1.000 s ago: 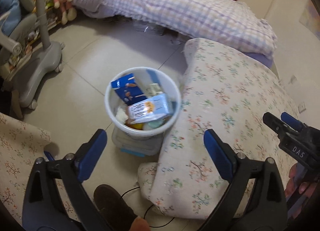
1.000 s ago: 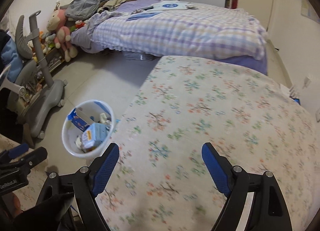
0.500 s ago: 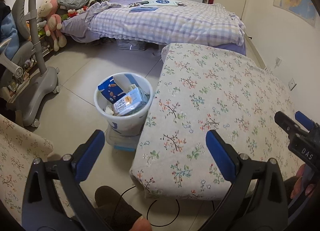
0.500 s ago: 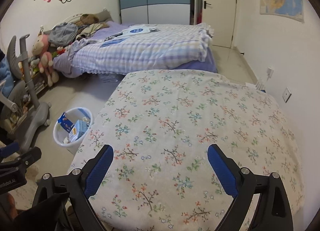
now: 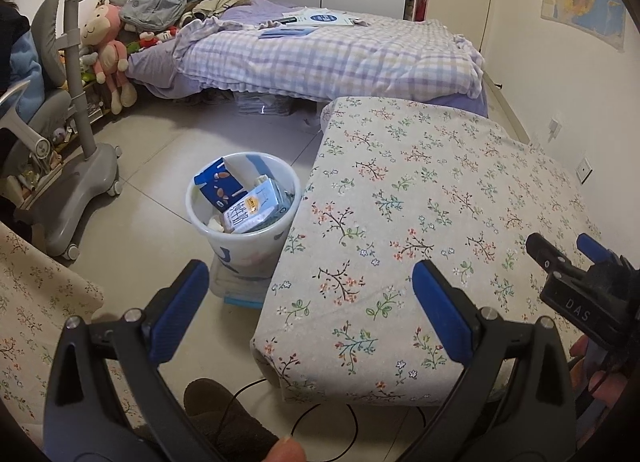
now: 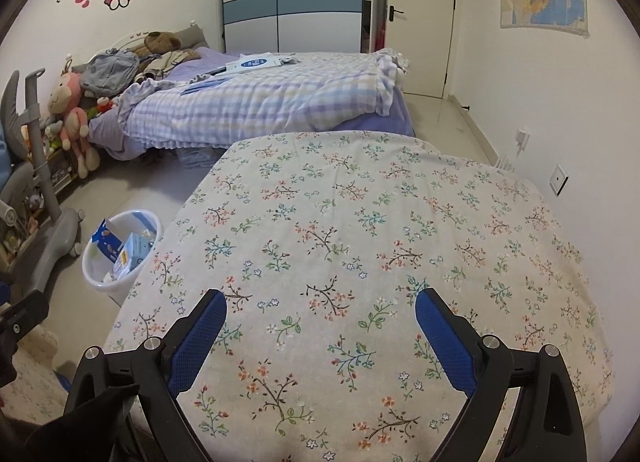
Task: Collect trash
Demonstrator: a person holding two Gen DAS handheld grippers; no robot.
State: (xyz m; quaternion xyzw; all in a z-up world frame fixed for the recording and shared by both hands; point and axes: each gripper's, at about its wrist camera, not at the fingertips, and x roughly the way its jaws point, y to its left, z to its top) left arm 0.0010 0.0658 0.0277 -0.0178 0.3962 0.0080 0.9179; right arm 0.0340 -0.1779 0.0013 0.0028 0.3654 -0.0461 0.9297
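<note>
A white trash bin (image 5: pixel 242 240) stands on the floor beside a table with a floral cloth (image 5: pixel 432 230). It holds a blue carton (image 5: pixel 218 184), a pale blue milk box (image 5: pixel 256 210) and other scraps. My left gripper (image 5: pixel 310 282) hangs open and empty above the table's near-left corner, short of the bin. My right gripper (image 6: pixel 320 312) is open and empty over the floral cloth (image 6: pixel 360 246); the bin (image 6: pixel 120 248) lies to its far left. The right gripper (image 5: pixel 568 258) also shows at the left wrist view's right edge.
A bed with a checked quilt (image 5: pixel 328 54) fills the back. A grey chair on castors (image 5: pixel 60 166) and plush toys (image 5: pixel 108 50) stand at left. A flat box (image 5: pixel 236 288) sits under the bin. A black cable (image 5: pixel 332 426) and a person's foot (image 5: pixel 228 418) lie by the table's near edge.
Both views have pulled back and tilted up from the bin, which now sits farther off and to the left. The right gripper's jaws stand a little wider than a second ago.
</note>
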